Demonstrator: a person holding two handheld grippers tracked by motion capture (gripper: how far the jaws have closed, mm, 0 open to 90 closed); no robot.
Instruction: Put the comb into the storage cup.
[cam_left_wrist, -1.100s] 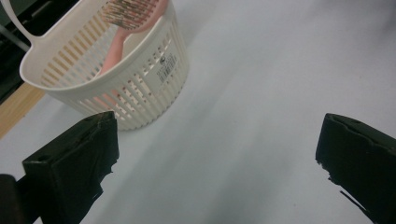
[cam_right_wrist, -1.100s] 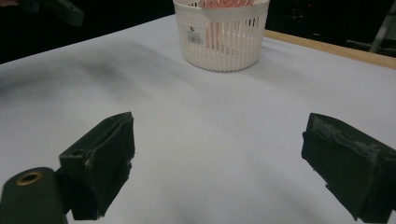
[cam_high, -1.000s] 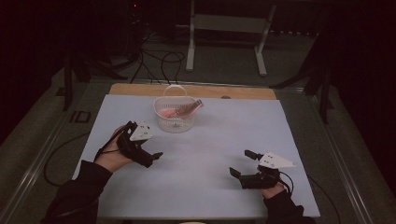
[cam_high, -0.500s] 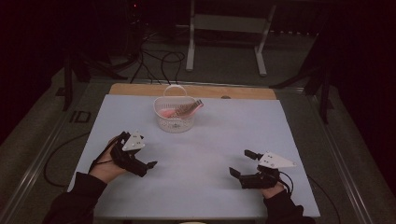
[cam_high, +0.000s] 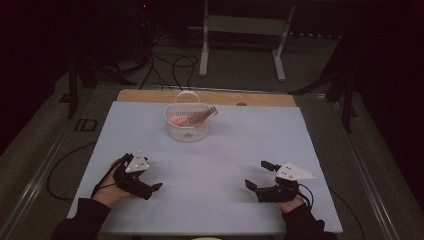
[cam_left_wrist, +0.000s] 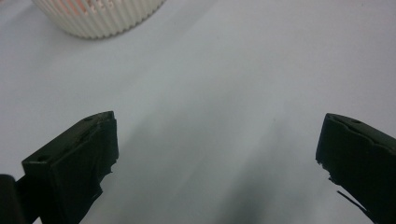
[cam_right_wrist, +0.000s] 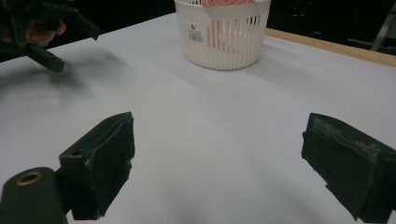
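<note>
The left tool (cam_high: 150, 189) has drawn back from the basket (cam_high: 186, 129) — jaws apart, empty. The right tool (cam_high: 256, 176) waits, also apart; the loading looks finished.

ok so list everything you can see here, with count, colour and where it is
basket: 1, white slatted plastic with a loop handle, far middle of the sheet
brush: 1, dark bristles on a pink body, lying in the basket with one end over its right rim
sheet: 1, pale blue-grey, covers most of the table
table: 1, wooden edge showing at the far side
stand: 1, grey metal frame, on the floor beyond the table
cables: several, black, on the floor behind the table
left hand-held gripper: 1, black, jaws apart, near left over the sheet, holds nothing
right hand-held gripper: 1, black, jaws apart, near right, holds nothing
</note>
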